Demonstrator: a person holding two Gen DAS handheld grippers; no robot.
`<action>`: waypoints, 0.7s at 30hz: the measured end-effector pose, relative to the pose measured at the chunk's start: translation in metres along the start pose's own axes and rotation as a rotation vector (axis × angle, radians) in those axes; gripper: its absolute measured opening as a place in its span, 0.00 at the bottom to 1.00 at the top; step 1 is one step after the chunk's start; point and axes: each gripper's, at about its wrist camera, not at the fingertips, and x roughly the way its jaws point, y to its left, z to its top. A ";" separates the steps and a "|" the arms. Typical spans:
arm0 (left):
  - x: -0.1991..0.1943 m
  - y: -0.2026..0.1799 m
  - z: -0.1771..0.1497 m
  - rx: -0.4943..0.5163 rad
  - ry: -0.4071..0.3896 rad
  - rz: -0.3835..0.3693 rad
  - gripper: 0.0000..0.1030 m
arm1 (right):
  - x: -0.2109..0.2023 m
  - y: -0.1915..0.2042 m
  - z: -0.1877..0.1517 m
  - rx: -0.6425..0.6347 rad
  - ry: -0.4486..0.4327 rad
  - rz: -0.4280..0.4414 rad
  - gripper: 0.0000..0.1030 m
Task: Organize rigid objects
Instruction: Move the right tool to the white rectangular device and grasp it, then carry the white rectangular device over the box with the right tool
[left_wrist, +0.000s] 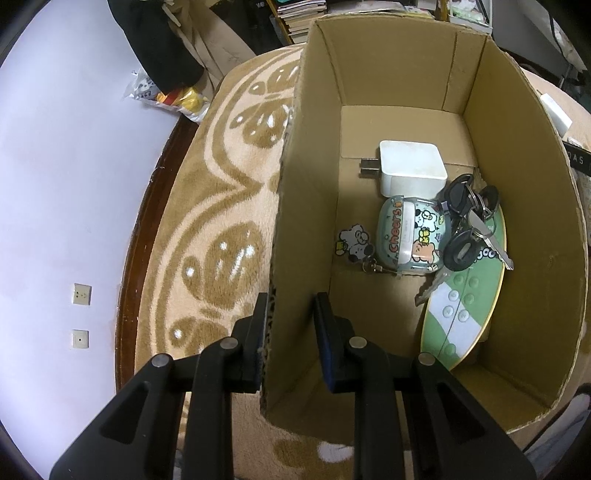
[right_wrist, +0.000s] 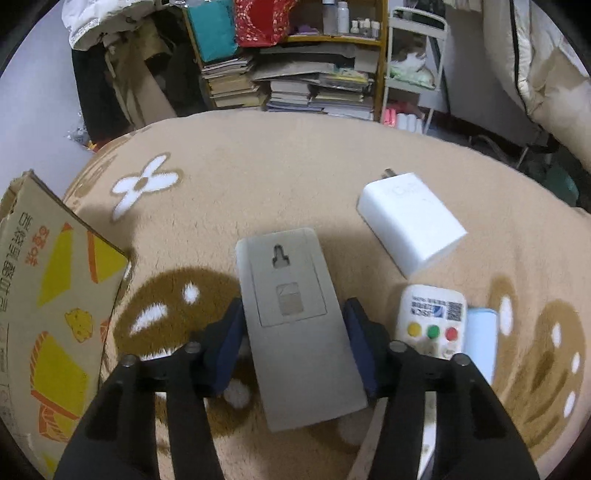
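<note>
Here the left hand-held gripper (left_wrist: 291, 339) clamps the box wall (left_wrist: 295, 206).

L hand-held gripper (left_wrist: 290, 332): pointed steeply down, jaws nearly together, clamped on a thin wall, one pad each side. R hand-held gripper (right_wrist: 295, 339): also angled down, jaws abt half apart, pads flanking a flat block; contact unclear.

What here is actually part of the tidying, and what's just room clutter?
Part of the job:
cardboard box, held at its wall by left gripper
grey remote between right gripper fingers
white charger
small timer

Lying about:
book stacks
patterned blanket
</note>
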 end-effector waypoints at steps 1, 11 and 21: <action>0.000 0.000 -0.001 0.001 -0.002 0.001 0.22 | -0.004 0.000 -0.001 0.012 -0.005 0.007 0.50; 0.001 -0.001 -0.001 0.002 0.001 0.004 0.22 | -0.044 -0.001 -0.016 0.137 -0.066 0.051 0.50; 0.000 0.003 -0.002 -0.009 0.005 -0.001 0.22 | -0.071 0.009 -0.029 0.161 -0.091 0.074 0.50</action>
